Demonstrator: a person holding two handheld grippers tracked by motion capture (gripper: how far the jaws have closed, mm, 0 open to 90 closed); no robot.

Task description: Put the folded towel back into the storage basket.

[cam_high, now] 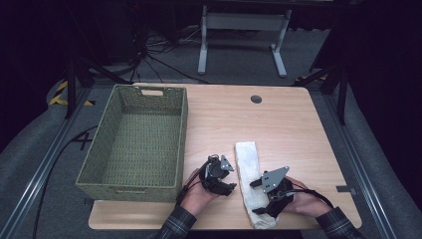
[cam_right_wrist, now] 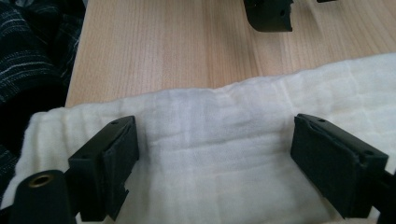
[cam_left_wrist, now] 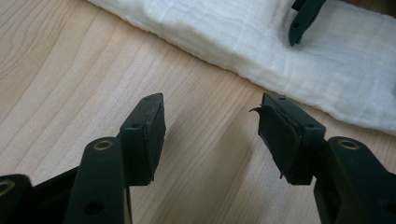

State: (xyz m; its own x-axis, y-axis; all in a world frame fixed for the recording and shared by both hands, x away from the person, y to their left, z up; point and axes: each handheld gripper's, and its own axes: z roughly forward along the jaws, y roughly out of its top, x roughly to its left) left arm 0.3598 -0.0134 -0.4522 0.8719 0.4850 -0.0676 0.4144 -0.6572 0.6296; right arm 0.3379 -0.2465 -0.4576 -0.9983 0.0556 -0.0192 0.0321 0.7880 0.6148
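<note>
A green woven basket [cam_high: 134, 144] is set on the left half of the wooden table [cam_high: 278, 119]. Just right of it, the left gripper [cam_high: 224, 180] is held over bare wood beside the towel, its jaws spread wide with nothing between them. A folded white towel [cam_high: 250, 174] lies lengthwise near the front edge. The right gripper [cam_high: 263, 196] is positioned over the towel's near end, jaws wide apart, with cloth lying between them but not clamped.
</note>
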